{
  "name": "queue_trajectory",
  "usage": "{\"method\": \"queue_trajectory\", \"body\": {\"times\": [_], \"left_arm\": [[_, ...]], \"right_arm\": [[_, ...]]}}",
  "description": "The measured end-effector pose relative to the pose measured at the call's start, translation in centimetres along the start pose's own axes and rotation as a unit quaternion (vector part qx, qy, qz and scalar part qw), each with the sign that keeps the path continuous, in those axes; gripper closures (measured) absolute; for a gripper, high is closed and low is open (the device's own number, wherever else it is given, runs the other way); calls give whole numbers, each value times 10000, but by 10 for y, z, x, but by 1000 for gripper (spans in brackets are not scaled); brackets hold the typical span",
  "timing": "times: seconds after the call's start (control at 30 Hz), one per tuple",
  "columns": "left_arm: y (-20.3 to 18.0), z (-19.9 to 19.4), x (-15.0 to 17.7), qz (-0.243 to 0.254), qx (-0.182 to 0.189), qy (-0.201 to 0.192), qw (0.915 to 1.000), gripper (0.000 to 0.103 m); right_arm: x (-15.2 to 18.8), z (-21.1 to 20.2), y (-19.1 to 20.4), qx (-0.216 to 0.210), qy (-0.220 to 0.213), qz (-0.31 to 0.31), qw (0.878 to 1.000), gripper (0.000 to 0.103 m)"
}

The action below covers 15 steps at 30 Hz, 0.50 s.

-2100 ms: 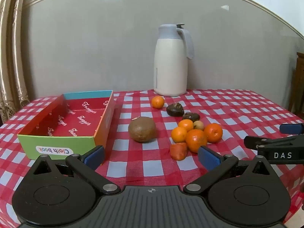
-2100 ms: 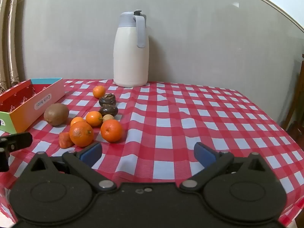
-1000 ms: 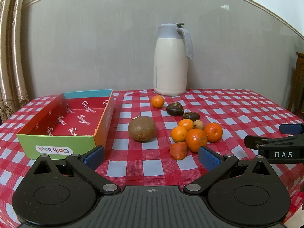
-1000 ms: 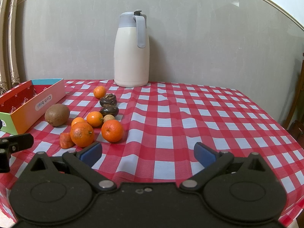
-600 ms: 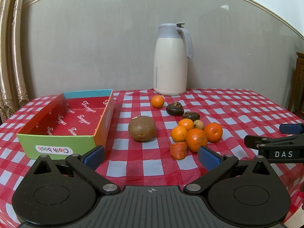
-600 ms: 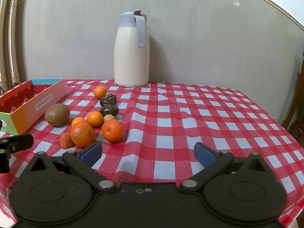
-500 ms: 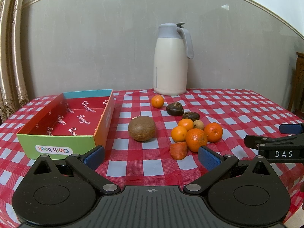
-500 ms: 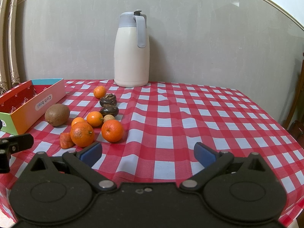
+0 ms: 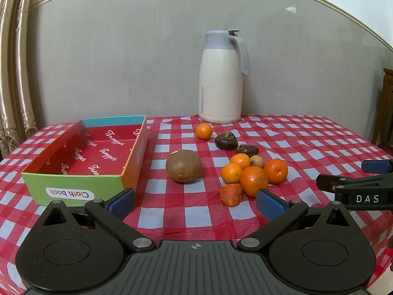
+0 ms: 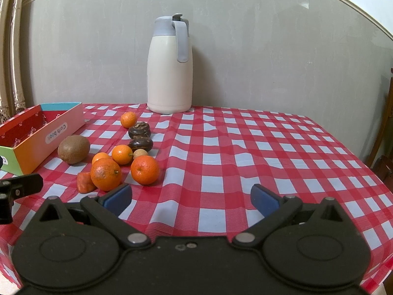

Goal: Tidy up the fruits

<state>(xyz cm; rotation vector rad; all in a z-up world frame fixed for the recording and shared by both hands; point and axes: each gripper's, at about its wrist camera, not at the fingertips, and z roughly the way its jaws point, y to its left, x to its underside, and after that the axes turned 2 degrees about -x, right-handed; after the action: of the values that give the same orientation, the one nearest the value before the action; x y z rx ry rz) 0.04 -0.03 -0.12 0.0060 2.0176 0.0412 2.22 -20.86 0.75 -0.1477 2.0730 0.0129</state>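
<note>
**Getting ready to pick up fruit**

Holding both claws wide apart, I have nothing in them yet. My left claw [image 9: 195, 202] hangs low over the near side of the cloth [image 9: 196, 218]. My right claw [image 10: 191, 200] does the same, a bit off to the right.

Just past my left claw sits a small orange-red chunk [image 9: 230, 195]. It touches the big orange [image 9: 253, 181]. Three more oranges bunch up around that one, and a tiny tan ball [image 9: 256, 161] hides behind them. I think the oranges are light and round, so they may roll. I would pinch one across its middle, softly, since the skin can squash. They sit so close that my fingers could bump a neighbour away.

Left of the bunch is the kiwi [image 9: 183, 166], all by itself. It looks fuzzy and easy to hold, with open room on both sides. It seems the best one to take first.

Farther back lie two dark lumpy fruits [image 9: 226, 140], then one more orange [image 9: 203, 131] alone.

The box [image 9: 73, 184] is on the left, open and with nothing inside. Its wall stands up, so I must lift fruit over the rim. The jug [image 9: 222, 78] stands far back by the wall, out of my way. The right half of the cloth has lots of free room.
</note>
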Motion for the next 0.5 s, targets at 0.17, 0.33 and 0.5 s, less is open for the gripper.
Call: {"method": "queue_trajectory", "body": {"times": [0.17,0.33,0.5], "left_arm": [[0,-1,0,-4,8,-3,10000,0],[1,-1,0,-7,8,-3,10000,0],[1,-1,0,-5,7,-7,10000,0]], "right_arm": [[0,0,0,0,3,-1,10000,0],[0,0,-1,0,1,-2,10000,0],[0,0,-1,-2,1,0,10000,0]]}}
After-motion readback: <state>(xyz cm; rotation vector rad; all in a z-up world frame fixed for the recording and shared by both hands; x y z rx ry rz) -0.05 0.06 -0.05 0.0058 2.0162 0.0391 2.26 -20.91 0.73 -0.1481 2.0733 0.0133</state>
